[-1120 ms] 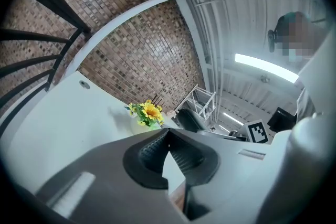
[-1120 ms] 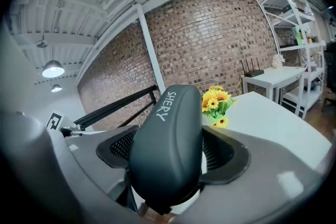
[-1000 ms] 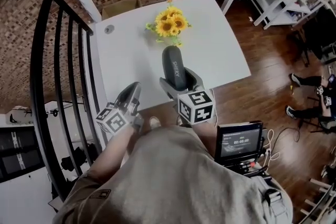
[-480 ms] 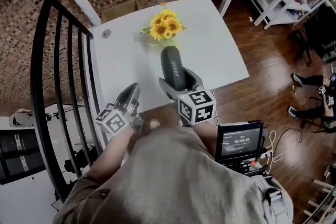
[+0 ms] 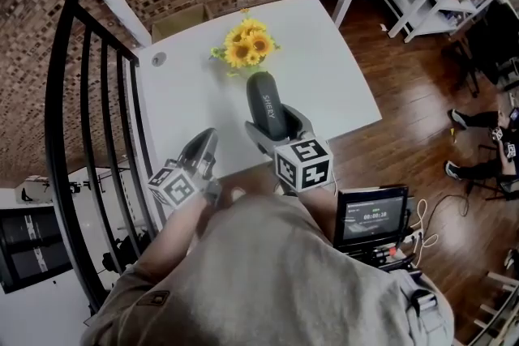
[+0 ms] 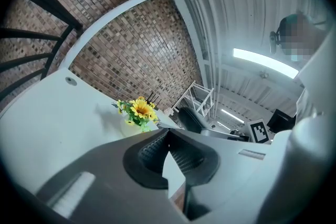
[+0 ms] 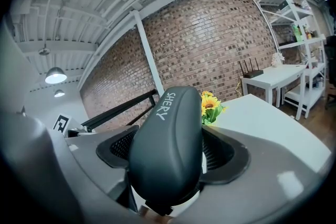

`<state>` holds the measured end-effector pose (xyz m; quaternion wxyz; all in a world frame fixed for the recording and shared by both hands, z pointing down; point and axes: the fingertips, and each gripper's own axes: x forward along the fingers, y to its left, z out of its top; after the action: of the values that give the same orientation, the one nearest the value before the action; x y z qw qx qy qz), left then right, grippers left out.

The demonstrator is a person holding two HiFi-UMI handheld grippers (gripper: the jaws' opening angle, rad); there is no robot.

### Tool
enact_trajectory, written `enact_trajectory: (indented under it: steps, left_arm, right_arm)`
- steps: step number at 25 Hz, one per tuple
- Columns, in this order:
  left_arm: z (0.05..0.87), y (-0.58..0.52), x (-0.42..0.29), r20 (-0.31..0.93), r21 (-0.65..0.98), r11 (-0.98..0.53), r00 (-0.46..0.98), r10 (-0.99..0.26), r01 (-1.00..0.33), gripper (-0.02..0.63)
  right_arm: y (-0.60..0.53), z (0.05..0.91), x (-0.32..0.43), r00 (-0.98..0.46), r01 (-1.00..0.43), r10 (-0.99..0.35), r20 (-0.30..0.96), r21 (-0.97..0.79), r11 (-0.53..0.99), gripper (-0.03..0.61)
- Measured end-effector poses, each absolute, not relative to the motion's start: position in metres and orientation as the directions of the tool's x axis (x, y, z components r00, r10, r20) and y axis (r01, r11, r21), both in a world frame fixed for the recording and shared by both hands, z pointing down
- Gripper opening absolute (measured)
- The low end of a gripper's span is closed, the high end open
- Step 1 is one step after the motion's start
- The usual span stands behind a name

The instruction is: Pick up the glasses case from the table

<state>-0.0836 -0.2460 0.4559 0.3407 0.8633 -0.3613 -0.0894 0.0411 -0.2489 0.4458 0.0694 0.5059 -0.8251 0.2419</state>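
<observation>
The dark grey, rounded, hard-shelled glasses case (image 7: 167,150) is pinched by the right tongs (image 5: 277,130). The pads are pressed to its two sides near one end, and most of its length juts out ahead of them. It appears to be held clear of the white table (image 5: 332,77), so the pick-up is judged all but done. The left tongs (image 6: 168,140) are pressed together at the tips with nothing between them, and are held to the left of the right tongs, near the table's edge.

A slip is the chief risk. The shell looks smooth and curved, and the pads bear on only a short stretch of it, so the long free end could swing down or slide out of the tongs if they are jolted or eased (the wide spread of the jaws is set by the case's girth). A small bunch of yellow sunflowers (image 5: 246,47) stands just beyond the case's far tip and could be knocked if the tongs are pushed forward.

"SHERY" is printed in white capitals along the top of the case. On the small dark monitor (image 5: 365,216) just to the right of the right tongs, digits are shown, too small to be read reliably.
</observation>
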Motion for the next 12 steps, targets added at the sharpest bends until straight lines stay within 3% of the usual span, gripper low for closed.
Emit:
enact_trajectory:
  steps: [12]
  left_arm:
    - [0.4558,-0.2525,-0.0799,0.088,0.655,-0.524,0.743,-0.663,-0.545,0.002]
  right_arm:
    - [-0.2506,0.4458,0.0484,-0.444,-0.884,-0.819,0.363,-0.327,0.334,0.385]
